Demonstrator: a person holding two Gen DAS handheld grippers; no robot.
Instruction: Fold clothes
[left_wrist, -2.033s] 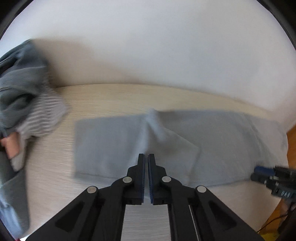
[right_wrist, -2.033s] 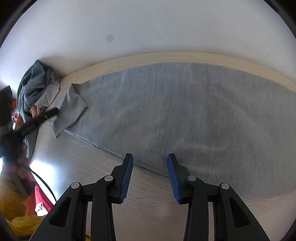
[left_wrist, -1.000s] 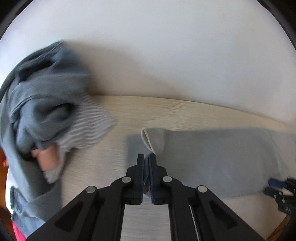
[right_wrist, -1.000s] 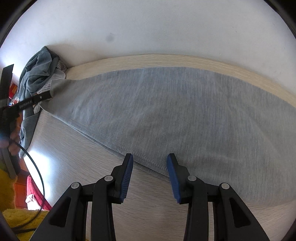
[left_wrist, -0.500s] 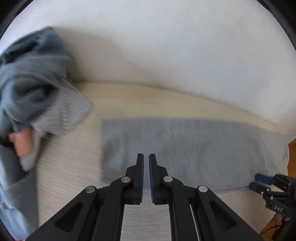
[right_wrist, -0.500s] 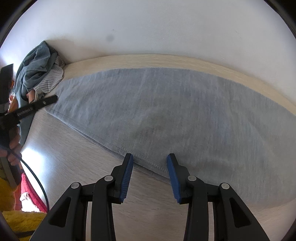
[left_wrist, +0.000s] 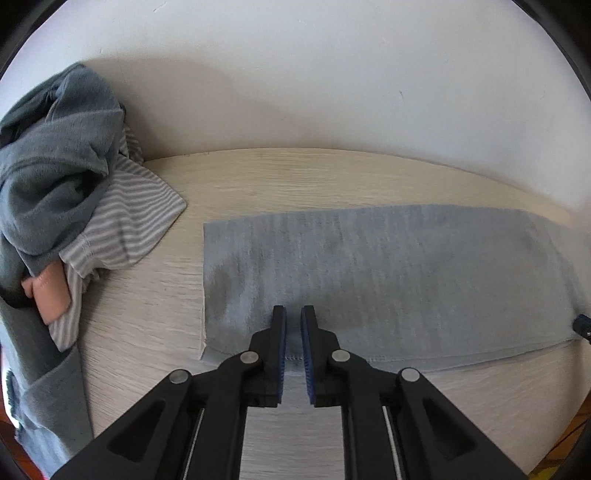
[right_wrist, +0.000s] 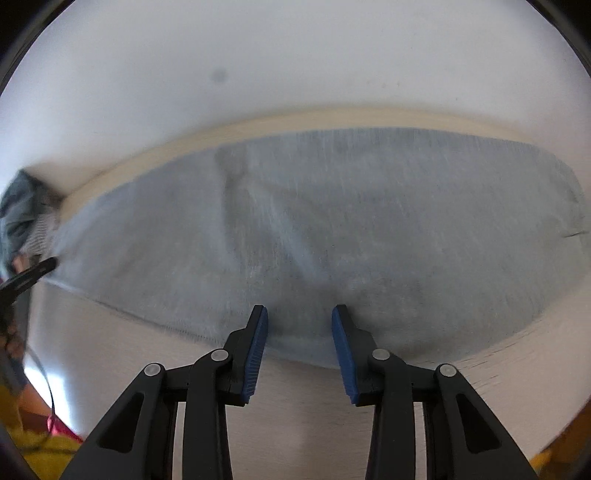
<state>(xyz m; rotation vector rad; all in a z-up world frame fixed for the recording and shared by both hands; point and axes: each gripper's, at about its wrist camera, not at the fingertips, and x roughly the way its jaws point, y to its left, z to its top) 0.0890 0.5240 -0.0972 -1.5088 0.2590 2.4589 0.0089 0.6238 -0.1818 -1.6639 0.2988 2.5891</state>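
Observation:
A light grey garment (left_wrist: 388, 273) lies flat as a long folded strip on the pale wooden table (left_wrist: 147, 332). My left gripper (left_wrist: 293, 314) hovers over its near hem close to the left end, jaws a narrow gap apart and holding nothing. My right gripper (right_wrist: 299, 314) is open and empty over the near hem of the same garment (right_wrist: 332, 229). The left gripper's tip shows at the left edge of the right wrist view (right_wrist: 33, 273). The right gripper's tip shows at the right edge of the left wrist view (left_wrist: 583, 326).
A heap of clothes (left_wrist: 59, 177), dark grey, striped and pink, sits at the table's left end against the white wall (left_wrist: 295, 74). The heap also shows in the right wrist view (right_wrist: 22, 218). Yellow and red items (right_wrist: 33, 450) lie below the table's left edge.
My left gripper let go of the garment's corner, which now lies flat, and its jaws opened slightly. My right gripper moved closer over the near hem.

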